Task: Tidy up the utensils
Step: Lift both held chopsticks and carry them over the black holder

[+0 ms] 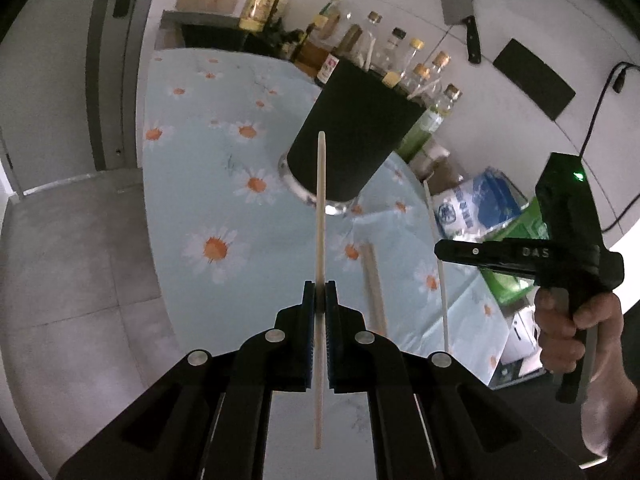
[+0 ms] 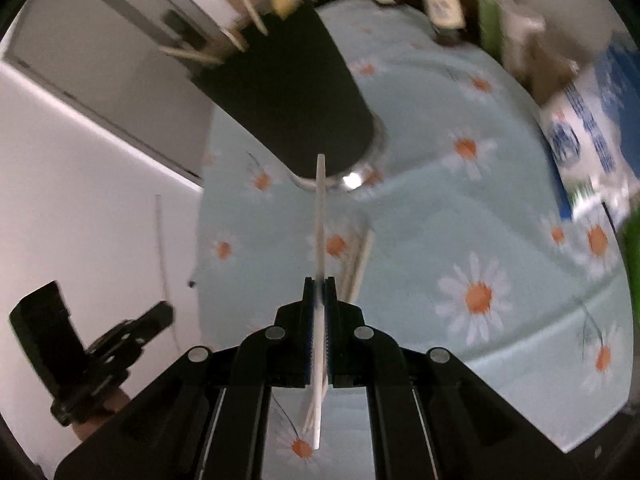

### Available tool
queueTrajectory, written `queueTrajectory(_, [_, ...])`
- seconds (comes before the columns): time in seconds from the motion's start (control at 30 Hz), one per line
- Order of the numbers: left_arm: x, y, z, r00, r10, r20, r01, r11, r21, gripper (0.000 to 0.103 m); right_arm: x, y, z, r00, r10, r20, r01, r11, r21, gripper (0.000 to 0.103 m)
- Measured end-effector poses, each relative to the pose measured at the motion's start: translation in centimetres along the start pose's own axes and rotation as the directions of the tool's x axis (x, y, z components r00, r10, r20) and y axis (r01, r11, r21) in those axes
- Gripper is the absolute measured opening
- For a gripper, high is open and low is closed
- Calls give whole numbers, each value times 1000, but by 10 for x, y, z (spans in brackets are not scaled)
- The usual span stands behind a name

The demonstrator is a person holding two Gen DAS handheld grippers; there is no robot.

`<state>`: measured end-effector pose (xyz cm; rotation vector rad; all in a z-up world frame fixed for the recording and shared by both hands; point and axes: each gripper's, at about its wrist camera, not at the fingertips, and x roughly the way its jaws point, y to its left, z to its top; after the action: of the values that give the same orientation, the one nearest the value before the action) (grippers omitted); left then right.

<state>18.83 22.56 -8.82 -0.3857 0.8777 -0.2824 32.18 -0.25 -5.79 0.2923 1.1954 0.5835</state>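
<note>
While above tablecloth (image 1: 208,184) | left claw (image 1: 320,292) pinches chopstick (image 1: 320,208) | right claw (image 2: 319,288) pinches white chopstick (image 2: 320,220)

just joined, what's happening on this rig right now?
A person is sorting chopsticks with two handheld grippers. The left gripper is shut on one pale chopstick, and the right gripper is shut on a white chopstick. Both point toward the black utensil holder on the daisy tablecloth, which already has sticks in it. At least one more chopstick lies on the cloth.
</note>
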Motion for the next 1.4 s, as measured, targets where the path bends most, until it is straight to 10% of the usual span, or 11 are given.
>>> queueTrajectory(0.63, [-11,-69,52,966,57,253,-51,998,-31,4,-66,-18,54,952,280,127,-247,942,-228,6])
queueTrajectory(1.4, [-12,-99,144,876,78,475,-78,997,-20,4,-111,21,144,860,363,360,-184,877,-444,6])
